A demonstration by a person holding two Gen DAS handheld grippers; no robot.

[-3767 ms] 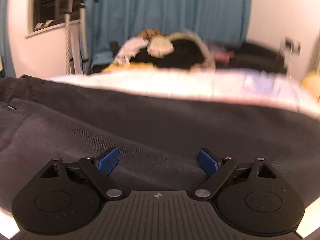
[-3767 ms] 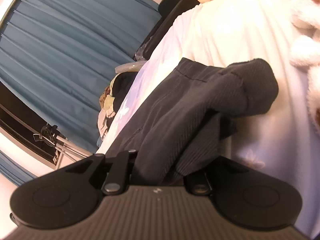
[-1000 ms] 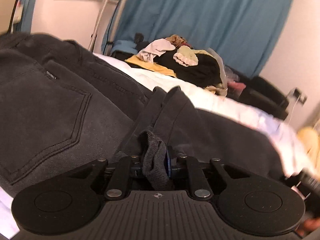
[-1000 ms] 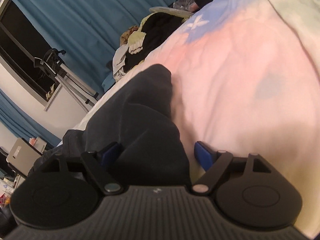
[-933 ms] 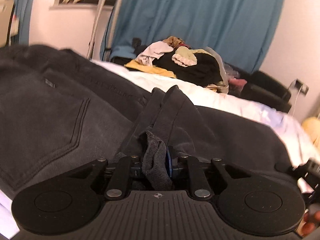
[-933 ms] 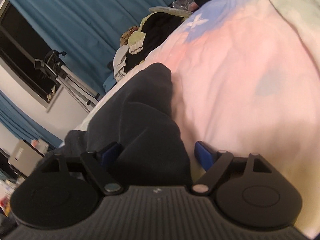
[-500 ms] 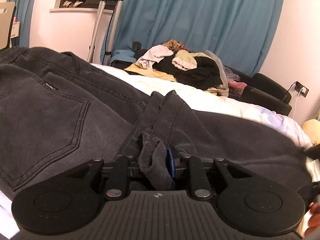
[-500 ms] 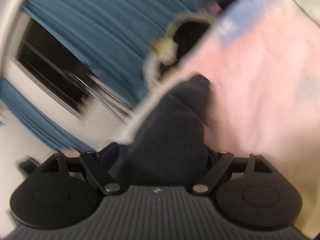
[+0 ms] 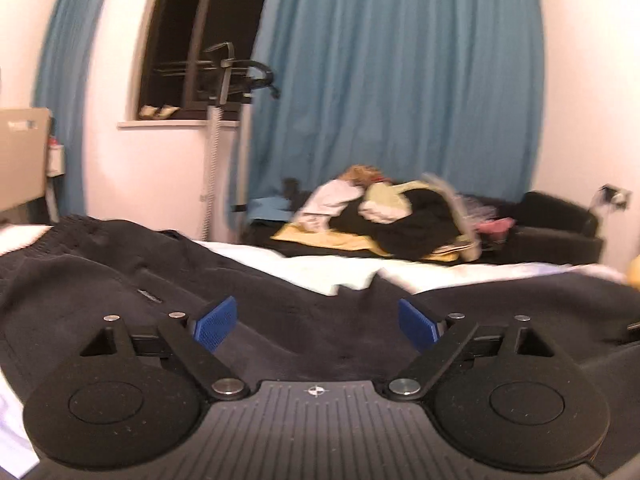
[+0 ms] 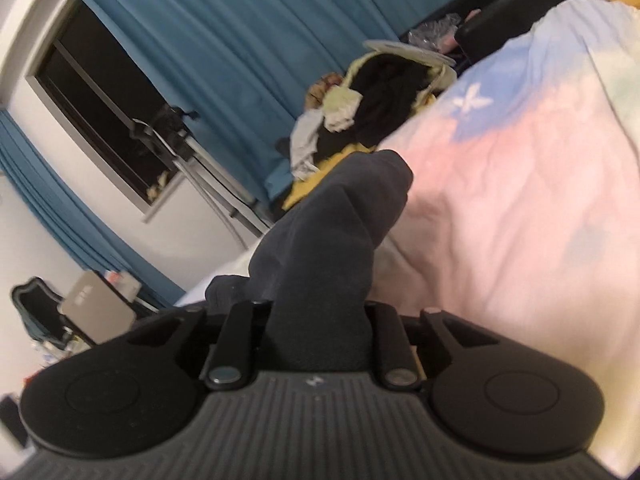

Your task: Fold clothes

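One garment is in hand so far: dark trousers spread across the bed, waistband end toward the left, legs running right. Judged from how they lie, folding is barely begun; no crease or neat stack shows, and most of the work is left.

Beyond the far edge of the bed a heap of clothes waits, unfolded by the look of it.

Room: blue curtains over the back wall, a dark window at left with a metal stand before it, a black sofa at right. Bed cover is white with pink and blue patches.

Tools: left gripper hangs over the trousers, jaws opening, blue pads well apart with cloth below them but none pinched. Right gripper is closing; a bunched fold of trouser leg fills the gap and the jaws press it on both sides, so it grips the cloth.
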